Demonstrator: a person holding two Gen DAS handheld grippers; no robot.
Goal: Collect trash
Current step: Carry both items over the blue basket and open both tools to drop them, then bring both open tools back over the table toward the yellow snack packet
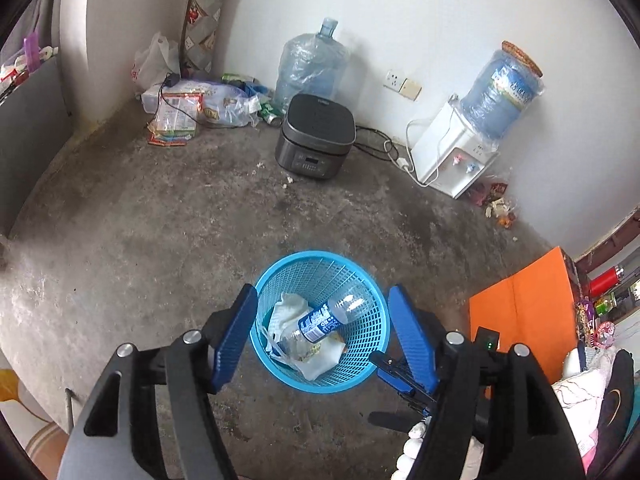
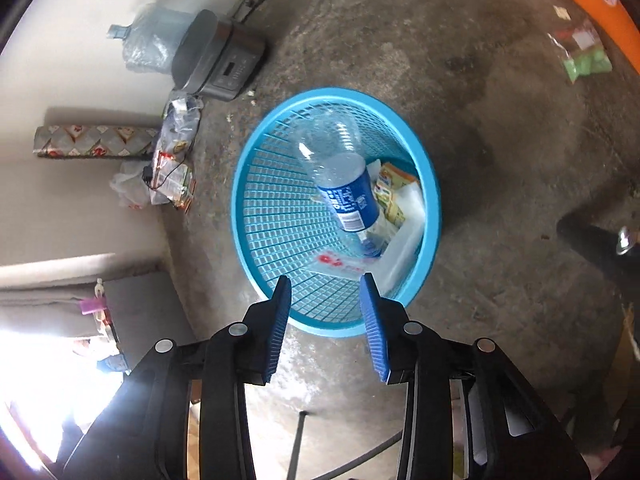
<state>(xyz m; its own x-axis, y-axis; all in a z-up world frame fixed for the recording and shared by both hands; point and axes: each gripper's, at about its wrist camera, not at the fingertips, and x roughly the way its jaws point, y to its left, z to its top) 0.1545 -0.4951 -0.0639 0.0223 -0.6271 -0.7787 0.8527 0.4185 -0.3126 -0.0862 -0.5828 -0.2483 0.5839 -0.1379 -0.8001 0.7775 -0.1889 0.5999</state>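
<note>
**A:** What's nearest the jaws?

**B:** Both pairs stand spread with nothing between them. The left gripper (image 1: 322, 322) hangs wide over the blue mesh basket (image 1: 362, 364), which shows straight through its gap. The right gripper (image 2: 326, 312) is parted less, with the basket's near rim just beyond its tips. In the left wrist view the right gripper's blue finger and a white-gloved hand (image 1: 412, 446) sit just right of the left jaws.

**B:** Inside the basket lies one clear plastic bottle (image 1: 326, 318) with a blue label, tilted, its clear end leaning on the mesh wall. Under it are a white plastic bag (image 1: 286, 312) and a yellow-green wrapper (image 2: 394, 194).

**A:** Anything in the way?

**B:** Nothing stands between the jaws and the basket.

**A:** And farther out?

**B:** Bare, stained concrete floor (image 1: 140, 240). Right of the left jaws, an orange panel (image 1: 528, 304). Well ahead, against the white wall: one dark rice cooker (image 1: 316, 138), one white water dispenser (image 1: 452, 156) carrying a water jug, and a second jug (image 1: 310, 64) standing on the floor behind the cooker. Far left of that, a heap of bags and packets (image 1: 188, 108) in the corner. Some wrappers (image 1: 496, 200) lie beside the dispenser, and one green packet (image 2: 584, 60) lies far right of the right jaws.
</note>
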